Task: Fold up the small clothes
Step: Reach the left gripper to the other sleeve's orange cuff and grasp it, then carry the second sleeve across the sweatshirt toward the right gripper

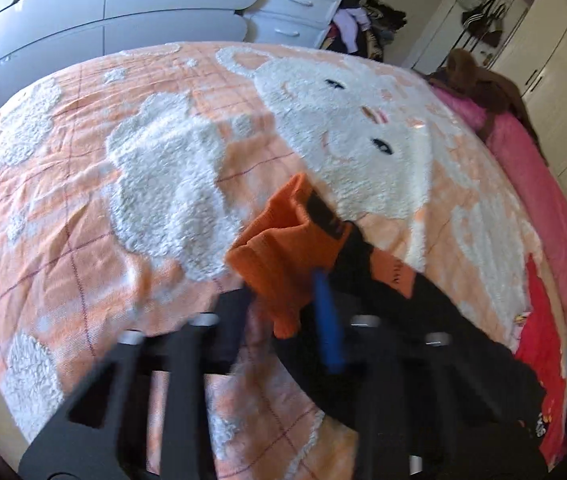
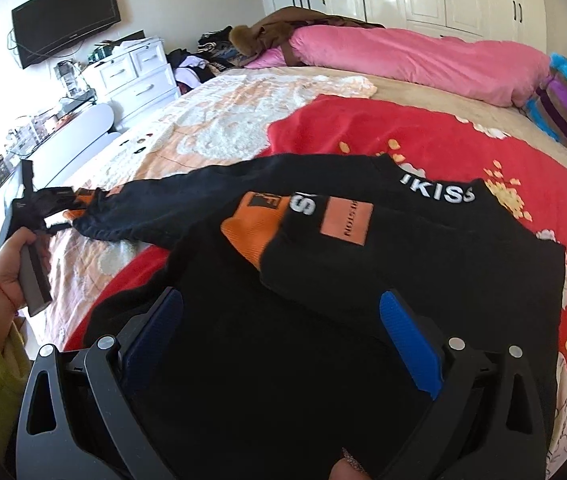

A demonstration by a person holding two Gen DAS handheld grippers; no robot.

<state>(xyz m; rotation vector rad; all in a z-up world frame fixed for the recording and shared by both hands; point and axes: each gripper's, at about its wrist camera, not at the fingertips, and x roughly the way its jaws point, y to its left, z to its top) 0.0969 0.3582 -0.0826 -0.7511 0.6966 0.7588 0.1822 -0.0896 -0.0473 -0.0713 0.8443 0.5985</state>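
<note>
Presently, left gripper (image 1: 303, 280) clamped on the sweater's orange cuff (image 1: 275, 248) near the bed's (image 1: 83, 200) edge; right gripper (image 2: 279, 336) spread wide, empty, over the black sweater (image 2: 403, 264).

A peach blanket (image 1: 123, 208) with white fleecy figures is spread over the bed. A red floral blanket (image 2: 423, 136) is laid beside it. A pink duvet (image 2: 423, 60) is heaped along the far edge. White drawers (image 2: 135, 72) and a television (image 2: 65, 18) are seen beyond.
</note>
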